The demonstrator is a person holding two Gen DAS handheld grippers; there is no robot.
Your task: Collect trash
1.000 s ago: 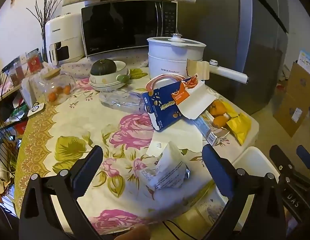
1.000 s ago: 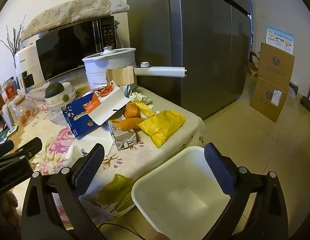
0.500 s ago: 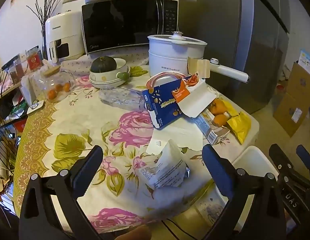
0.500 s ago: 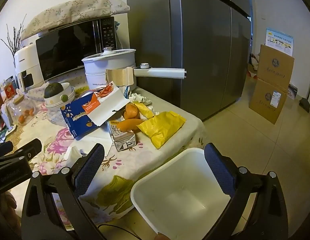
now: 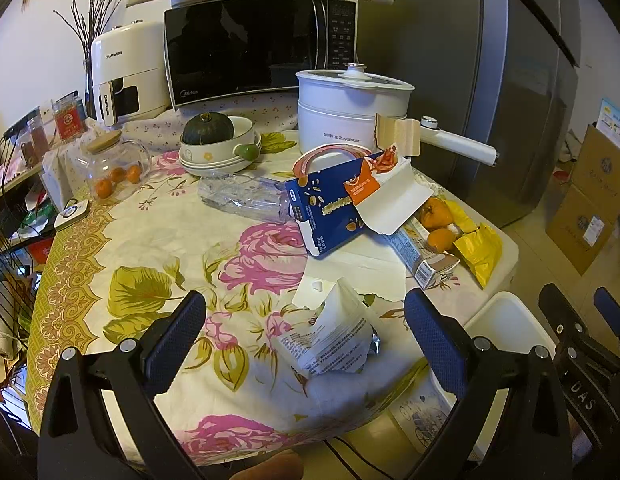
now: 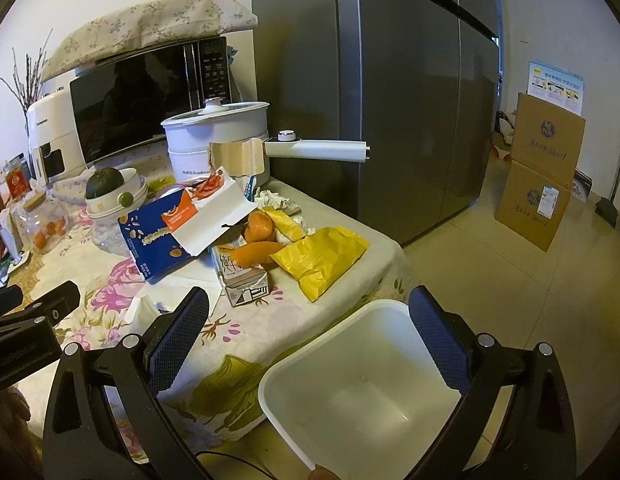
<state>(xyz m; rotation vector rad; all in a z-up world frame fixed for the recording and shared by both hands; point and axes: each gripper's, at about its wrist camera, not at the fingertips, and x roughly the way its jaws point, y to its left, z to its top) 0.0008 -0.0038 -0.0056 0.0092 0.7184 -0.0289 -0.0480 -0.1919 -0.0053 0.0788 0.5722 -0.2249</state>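
A crumpled white wrapper point(image 5: 334, 340) lies near the table's front edge, just ahead of my left gripper point(image 5: 306, 340), which is open and empty. Behind it sit a torn white paper point(image 5: 350, 276), a blue carton point(image 5: 330, 208), a small milk carton point(image 5: 426, 258), orange peels point(image 5: 436, 224) and a yellow bag point(image 5: 480, 248). My right gripper point(image 6: 310, 344) is open and hovers over an empty white bin point(image 6: 366, 392) on the floor beside the table. The yellow bag point(image 6: 322, 258), the milk carton point(image 6: 240, 278) and the blue carton point(image 6: 158, 240) lie beyond it.
A white electric pot point(image 5: 350, 108) with a long handle, a microwave point(image 5: 262, 48), bowls holding a squash point(image 5: 218, 144), a glass jar point(image 5: 110, 164) and a crushed plastic bottle point(image 5: 242, 200) stand on the floral tablecloth. A grey fridge point(image 6: 394, 100) and cardboard boxes point(image 6: 538, 172) stand to the right.
Both grippers stay open; the views have shifted only slightly, with the left gripper edging a little closer to the crumpled wrapper.
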